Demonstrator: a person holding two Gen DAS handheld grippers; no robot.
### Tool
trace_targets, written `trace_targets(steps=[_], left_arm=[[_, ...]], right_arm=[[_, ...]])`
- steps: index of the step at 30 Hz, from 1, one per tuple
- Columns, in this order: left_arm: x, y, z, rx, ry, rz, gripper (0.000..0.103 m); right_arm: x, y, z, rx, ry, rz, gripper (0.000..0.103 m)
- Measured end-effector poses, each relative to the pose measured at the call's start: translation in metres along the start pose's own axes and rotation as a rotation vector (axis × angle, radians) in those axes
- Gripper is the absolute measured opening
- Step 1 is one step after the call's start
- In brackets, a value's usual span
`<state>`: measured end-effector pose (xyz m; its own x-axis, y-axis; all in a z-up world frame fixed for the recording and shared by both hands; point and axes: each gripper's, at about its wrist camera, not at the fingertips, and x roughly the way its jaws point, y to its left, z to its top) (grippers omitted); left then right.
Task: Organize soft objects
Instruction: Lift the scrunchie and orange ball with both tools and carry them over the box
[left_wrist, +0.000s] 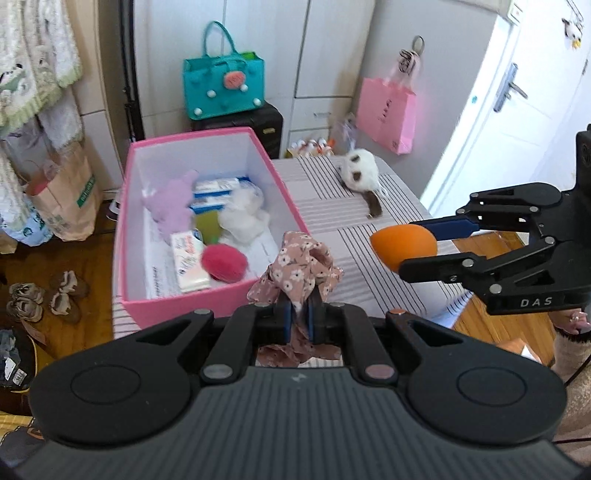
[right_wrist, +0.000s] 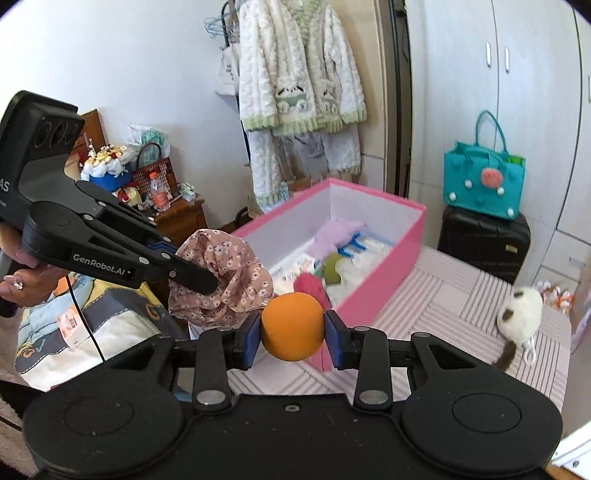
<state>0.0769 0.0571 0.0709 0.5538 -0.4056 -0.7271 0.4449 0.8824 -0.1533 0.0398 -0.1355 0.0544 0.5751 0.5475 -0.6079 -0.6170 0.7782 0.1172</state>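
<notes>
Left gripper (left_wrist: 298, 320) pinches the scrunchie (left_wrist: 295, 266), right gripper (right_wrist: 291, 334) pinches the sponge (right_wrist: 292, 325); both are held raised beside the box (left_wrist: 291, 201), likely for dropping in.

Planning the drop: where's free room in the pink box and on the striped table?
The pink box is crowded in its middle and near end: purple plush, white fluff, red pompom. Its far end looks bare. The striped table is free between the box's right wall and the white plush. Both grippers are loaded: floral scrunchie, orange sponge.
</notes>
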Motion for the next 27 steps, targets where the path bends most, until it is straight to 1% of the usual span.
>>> trace_targets(steps=[5, 9, 11, 15, 20, 25, 27], left_arm=[[0.005, 0.022, 0.012, -0.031, -0.016, 0.014, 0.007], [0.019, 0.046, 0.027, -0.069, -0.024, 0.041, 0.007], [0.03, 0.057, 0.033, -0.092, -0.013, 0.048, 0.007], [0.06, 0.082, 0.046, -0.119, 0.037, 0.073, 0.007], [0.092, 0.105, 0.055, -0.11, 0.089, 0.108, 0.007], [0.115, 0.117, 0.06, -0.081, 0.083, 0.161, 0.007], [0.12, 0.118, 0.064, -0.07, 0.074, 0.162, 0.007]], right_arm=[[0.009, 0.001, 0.017, -0.028, -0.034, -0.004, 0.041], [0.023, -0.003, 0.029, -0.048, -0.058, -0.012, 0.042], [0.033, -0.007, 0.035, -0.055, -0.062, -0.012, 0.042], [0.057, -0.015, 0.047, -0.07, -0.057, -0.017, 0.042], [0.088, -0.024, 0.059, -0.091, -0.049, -0.039, 0.042], [0.116, -0.037, 0.07, -0.093, -0.032, -0.049, 0.042], [0.129, -0.042, 0.075, -0.094, -0.021, -0.059, 0.042]])
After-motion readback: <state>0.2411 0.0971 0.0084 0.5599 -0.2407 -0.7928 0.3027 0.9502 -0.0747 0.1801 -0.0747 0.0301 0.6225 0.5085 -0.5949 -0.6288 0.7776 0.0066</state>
